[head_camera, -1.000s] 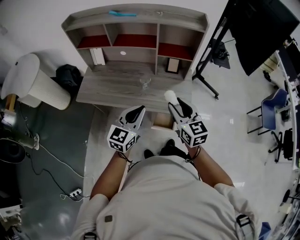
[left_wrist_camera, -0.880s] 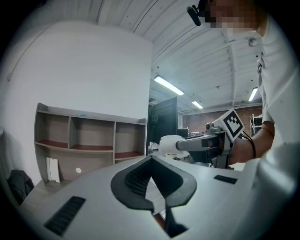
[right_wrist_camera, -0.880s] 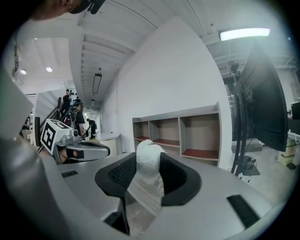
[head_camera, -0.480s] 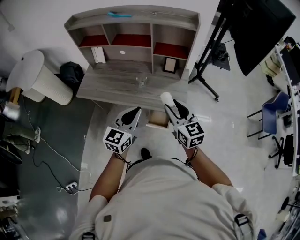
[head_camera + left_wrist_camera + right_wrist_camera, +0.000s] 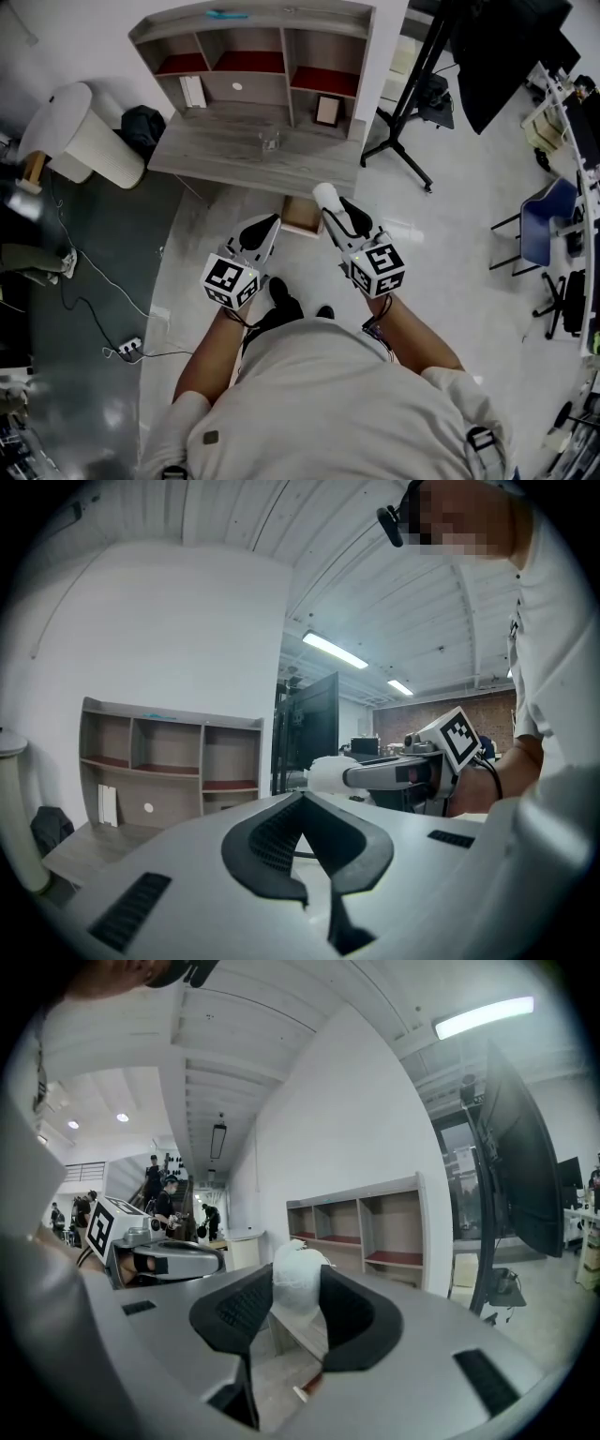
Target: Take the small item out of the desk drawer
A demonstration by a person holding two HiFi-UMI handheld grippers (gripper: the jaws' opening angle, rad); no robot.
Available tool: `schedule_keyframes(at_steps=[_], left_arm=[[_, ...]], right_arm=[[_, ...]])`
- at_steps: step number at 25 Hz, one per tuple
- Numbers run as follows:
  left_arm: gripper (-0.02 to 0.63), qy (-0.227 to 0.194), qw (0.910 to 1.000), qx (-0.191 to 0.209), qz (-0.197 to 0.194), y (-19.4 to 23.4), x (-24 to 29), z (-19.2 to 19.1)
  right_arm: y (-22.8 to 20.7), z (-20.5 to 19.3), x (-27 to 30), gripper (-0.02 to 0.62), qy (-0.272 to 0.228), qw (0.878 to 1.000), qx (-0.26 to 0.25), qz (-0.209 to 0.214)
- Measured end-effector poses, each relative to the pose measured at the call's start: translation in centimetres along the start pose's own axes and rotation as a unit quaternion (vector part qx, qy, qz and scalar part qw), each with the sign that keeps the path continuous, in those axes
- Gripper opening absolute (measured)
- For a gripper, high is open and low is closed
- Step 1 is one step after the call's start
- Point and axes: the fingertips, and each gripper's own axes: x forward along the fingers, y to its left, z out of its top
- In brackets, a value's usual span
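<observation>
At a pale floor [image 5: 441, 234] in front of a grey wooden desk [image 5: 216, 159], a person stands with a gripper in each hand, both held out nearly level at waist height. The right gripper [image 5: 335, 210] has its jaws clamped on a small white item [image 5: 325, 195], a crumpled, rounded lump that may be paper or cloth; the right gripper view is too soft to tell which. The pads press its two sides and its top bulges above them. The item hangs in the air, clear of the desk, just to the right of the drawer [image 5: 302, 217], which stands pulled out below the desk's front edge and shows a light wooden inside. The left gripper [image 5: 265, 228] is level with its partner and close beside it. Its jaw tips meet and nothing is between them. A shelved hutch [image 5: 262, 37] with red-lined compartments rises from the back of the desk. A black stand [image 5: 412, 103] stands to its right. The person's dark shoes [image 5: 281, 300] show below the grippers.
</observation>
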Motion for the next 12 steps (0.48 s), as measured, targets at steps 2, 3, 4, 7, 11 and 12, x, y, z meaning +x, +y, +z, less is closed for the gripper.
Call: schedule_keyframes(at_steps=[2,3,4,7,11,12], left_arm=[[0.015,0.001,1.0,0.004,0.0,-1.4,-0.8,0.2],[0.015,0.0,1.0,0.005,0.001,-1.9,-1.2,0.4],[0.015,-0.002,1.0,0.006,0.002,-2.4,-1.7,0.7],[0.015,-0.01,0.9999,0.009,0.002,-3.5,-3.1,1.3],[0.015,-0.017,0.9998,0.009,-0.011,-4.7,-4.6,1.5],[0.015,-0.019,0.9997,0.01,-0.015,-4.9,-5.1,1.5]], right_arm=[[0.5,-0.1,-1.4,0.166,-0.003,1.0,0.0,0.005],[0.9,-0.1,-2.1,0.166,-0.004,1.0,-0.001,0.007],[1.3,-0.1,-2.7,0.166,-0.005,1.0,-0.002,0.008],[2.4,-0.1,-4.1,0.166,-0.01,1.0,-0.005,0.01],[3.9,-0.3,-5.6,0.166,-0.013,1.0,-0.009,0.005],[4.4,-0.4,-5.9,0.166,-0.013,1.0,-0.011,0.004]])
